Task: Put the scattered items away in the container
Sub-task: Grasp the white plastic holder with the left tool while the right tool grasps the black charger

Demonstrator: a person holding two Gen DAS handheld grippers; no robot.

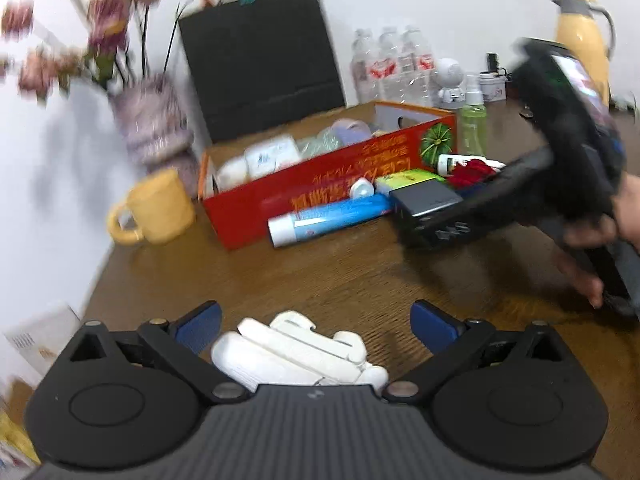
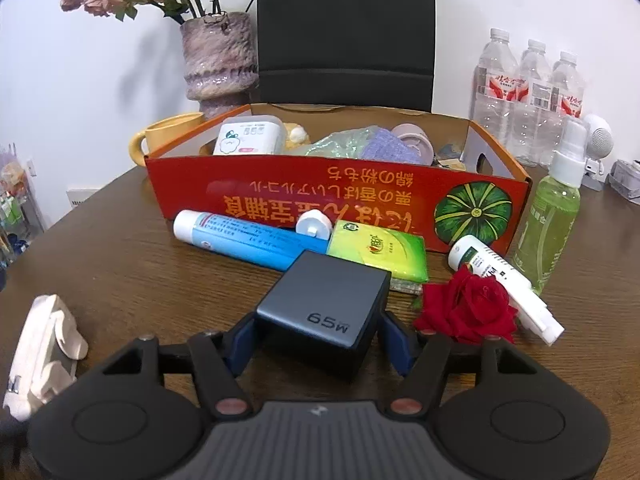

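Right wrist view shows the broad brown wood-grain table [image 2: 120,248] carrying everything, with a matte black chair back [image 2: 344,28] rising behind it. Next in size is the red cardboard box [image 2: 304,196], long and open-topped, printed with yellow characters and a green pumpkin; it already holds a white wipes pack, crinkled green plastic and a lilac knitted cloth. A mottled purple ceramic vase [image 2: 218,60] with dried roses stands behind the box's left end, beside a yellow mug [image 2: 160,136]. Three clear plastic water bottles [image 2: 528,92] stand at the back right. A translucent green spray bottle [image 2: 554,208] stands upright just right of the box. Lying in front of the box are a blue and white tube [image 2: 244,240], a glossy green tissue pack [image 2: 376,252], a white bottle [image 2: 504,280] on its side and a soft red rose [image 2: 466,308]. The right gripper [image 2: 316,340] is clenched on the dark grey cube-shaped charger [image 2: 324,308], marked 65W, its blue pads pressing both sides.

Left wrist view, blurred, alone shows the right gripper from outside, held by a hand [image 1: 624,216], plus a yellow jug [image 1: 582,36] at the far right. It also shows the left gripper [image 1: 316,324] spread wide and holding nothing, with a white folded plastic holder [image 1: 296,352] lying on the table between its blue fingers [image 1: 200,324].
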